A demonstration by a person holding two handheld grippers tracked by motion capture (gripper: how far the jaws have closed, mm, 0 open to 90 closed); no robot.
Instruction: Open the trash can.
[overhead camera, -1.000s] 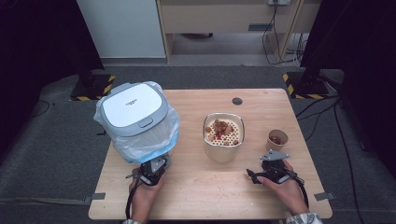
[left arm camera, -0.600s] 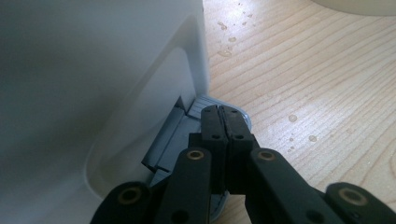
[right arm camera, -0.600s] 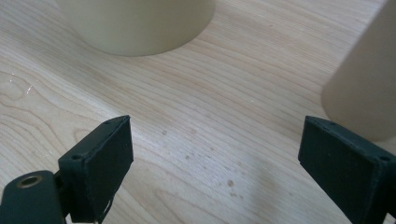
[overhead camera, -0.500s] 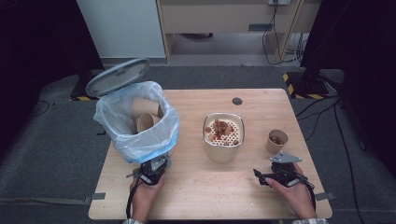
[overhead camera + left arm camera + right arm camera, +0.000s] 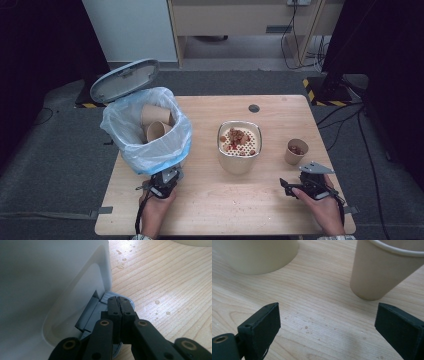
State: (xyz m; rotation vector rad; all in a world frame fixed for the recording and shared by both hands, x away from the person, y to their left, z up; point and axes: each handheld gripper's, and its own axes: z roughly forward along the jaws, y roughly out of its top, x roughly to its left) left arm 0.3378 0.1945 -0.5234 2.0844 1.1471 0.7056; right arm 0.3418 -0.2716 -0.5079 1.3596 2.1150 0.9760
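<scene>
A white pedal bin (image 5: 145,150) lined with a blue bag stands at the table's left, its grey lid (image 5: 125,80) tipped up and back. Paper cups (image 5: 157,131) lie inside it. My left gripper (image 5: 167,179) is at the bin's foot, shut, with its tips (image 5: 119,300) resting on the grey pedal (image 5: 91,315) against the bin wall (image 5: 50,277). My right gripper (image 5: 286,184) is open near the front right, nothing between its jaws. Just beyond it stands a small paper cup (image 5: 296,151) (image 5: 382,270) with brown bits inside.
A beige tub (image 5: 239,147) topped by a perforated strainer holding brown scraps stands mid-table; its base (image 5: 259,255) shows in the right gripper view. Water drops dot the wood beside the bin. A dark hole (image 5: 254,108) sits near the far edge.
The bin lid, shut a second ago, has swung up and open, showing the cups inside. My right gripper has drawn back toward the front right, away from the small cup.
</scene>
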